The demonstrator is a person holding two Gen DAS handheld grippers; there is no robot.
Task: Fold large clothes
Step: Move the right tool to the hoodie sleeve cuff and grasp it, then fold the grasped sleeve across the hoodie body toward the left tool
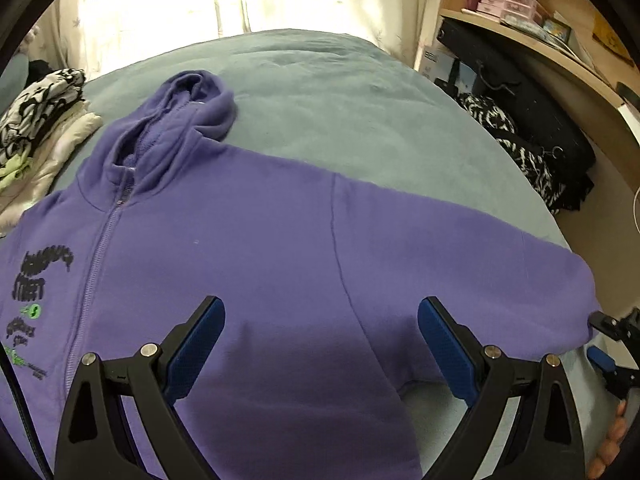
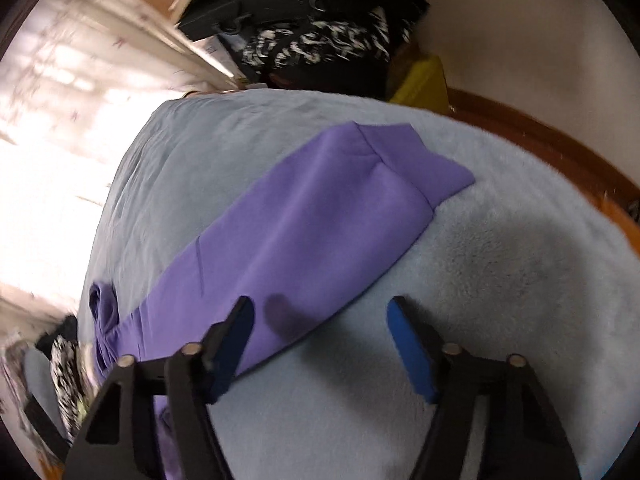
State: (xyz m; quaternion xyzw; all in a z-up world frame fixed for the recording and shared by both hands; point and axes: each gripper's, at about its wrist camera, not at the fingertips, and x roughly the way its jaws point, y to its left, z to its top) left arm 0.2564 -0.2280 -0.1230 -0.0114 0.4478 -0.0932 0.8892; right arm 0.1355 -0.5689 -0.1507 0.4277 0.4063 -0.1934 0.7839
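A purple zip hoodie (image 1: 248, 240) lies flat, front up, on the grey-blue bed cover (image 1: 340, 92), hood toward the curtain. Its sleeve (image 1: 460, 248) stretches to the right. My left gripper (image 1: 320, 320) is open and empty, hovering above the hoodie's chest near the armpit. My right gripper (image 2: 320, 316) is open and empty, over the lower edge of the sleeve (image 2: 304, 224), its left finger above the cloth, its right finger above bare cover. The cuff (image 2: 416, 160) lies beyond it. The right gripper also shows at the right edge of the left wrist view (image 1: 612, 344).
A pile of folded clothes (image 1: 44, 136) sits on the bed left of the hoodie. A desk (image 1: 532, 40) with boxes, a black bag (image 1: 520, 100) and patterned cloth (image 1: 516, 148) stand right of the bed. A wooden bed rim (image 2: 540, 136) runs past the cuff.
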